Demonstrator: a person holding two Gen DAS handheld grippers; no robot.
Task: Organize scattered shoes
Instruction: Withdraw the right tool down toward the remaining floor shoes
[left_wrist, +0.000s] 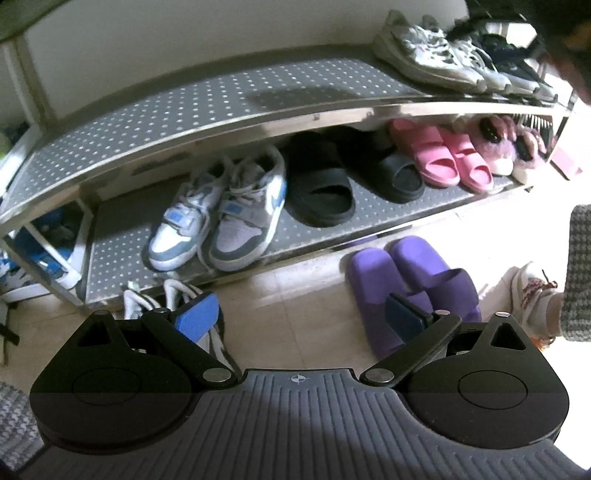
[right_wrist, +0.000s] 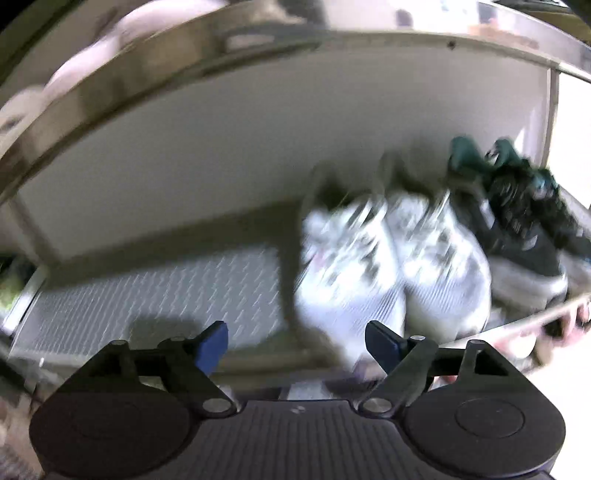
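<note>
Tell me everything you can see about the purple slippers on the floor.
The purple slippers are a matched pair of open-toed slides with thick soles, seemingly soft foam or rubber. They lie flat, side by side and touching, on the pale tiled floor just in front of the metal shoe rack, their near ends partly hidden behind one finger of the open left gripper. Nothing grips them.

Left gripper (left_wrist: 301, 319) fingers spread wide, holding nothing, right gripper (right_wrist: 295, 345) likewise spread, empty
</note>
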